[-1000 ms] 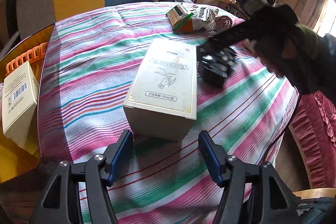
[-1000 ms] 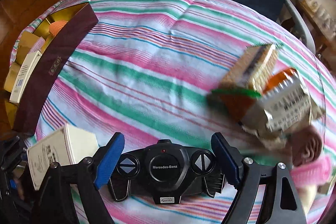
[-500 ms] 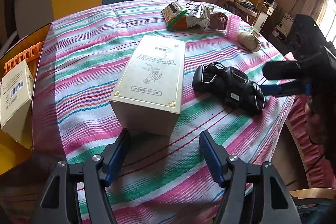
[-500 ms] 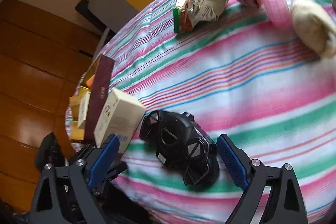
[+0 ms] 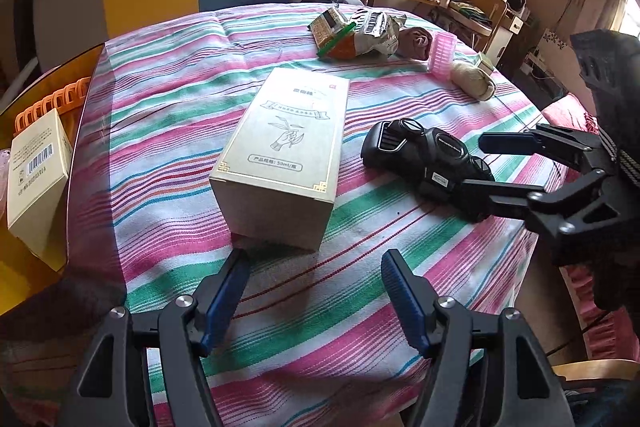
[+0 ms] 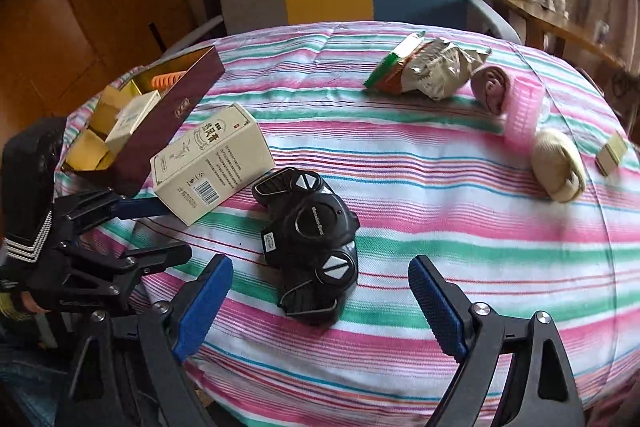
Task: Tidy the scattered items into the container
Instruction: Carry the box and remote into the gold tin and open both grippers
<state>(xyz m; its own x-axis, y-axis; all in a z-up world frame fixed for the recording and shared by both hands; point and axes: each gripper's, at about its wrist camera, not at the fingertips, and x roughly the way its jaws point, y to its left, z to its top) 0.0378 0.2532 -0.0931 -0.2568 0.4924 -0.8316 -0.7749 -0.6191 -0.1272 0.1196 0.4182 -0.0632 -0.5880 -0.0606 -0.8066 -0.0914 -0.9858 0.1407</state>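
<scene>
Your left gripper (image 5: pixel 314 291), jaws parted and holding nothing, sits at the table's (image 5: pixel 168 131) near edge, the cream box (image 5: pixel 280 155) just ahead, its long axis running away from you toward the far edge.

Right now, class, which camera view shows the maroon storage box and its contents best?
The right wrist view: the maroon box shows its long side, its open top and small cartons in gold compartments. The left wrist view catches only a corner of the box at the picture's edge, with one carton and an orange item.
</scene>
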